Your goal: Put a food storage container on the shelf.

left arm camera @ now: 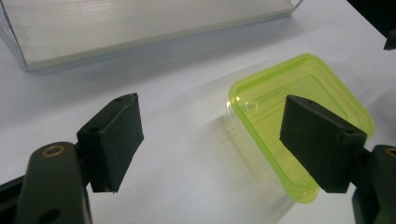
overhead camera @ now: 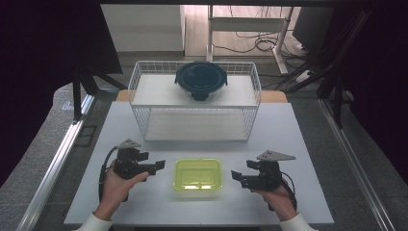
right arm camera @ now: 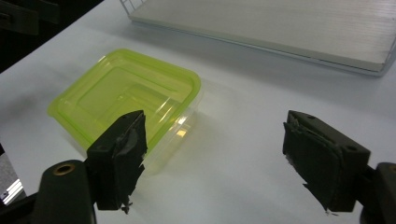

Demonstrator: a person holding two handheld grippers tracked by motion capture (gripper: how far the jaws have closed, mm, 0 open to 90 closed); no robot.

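A lime-green lidded plastic container (overhead camera: 197, 174) sits on the white table (overhead camera: 288, 144) near its front edge, between my two grippers. My left gripper (overhead camera: 159, 166) is held just left of it, pointing right, and stands open with nothing between its jaws. In the left gripper view the container (left arm camera: 275, 93) lies ahead toward the right jaw of the gripper (left arm camera: 212, 123). My right gripper (overhead camera: 236, 177) is held just right of it, pointing left, also open and empty. In the right gripper view the container (right arm camera: 126, 91) lies ahead near the left jaw of the gripper (right arm camera: 215, 135).
A white wire rack (overhead camera: 195, 103) with two shelves stands at the back of the table. A round clear container with a dark blue clip lid (overhead camera: 200, 79) rests on its upper shelf. The rack's lower board (left arm camera: 140, 23) (right arm camera: 280, 28) is close ahead of both grippers.
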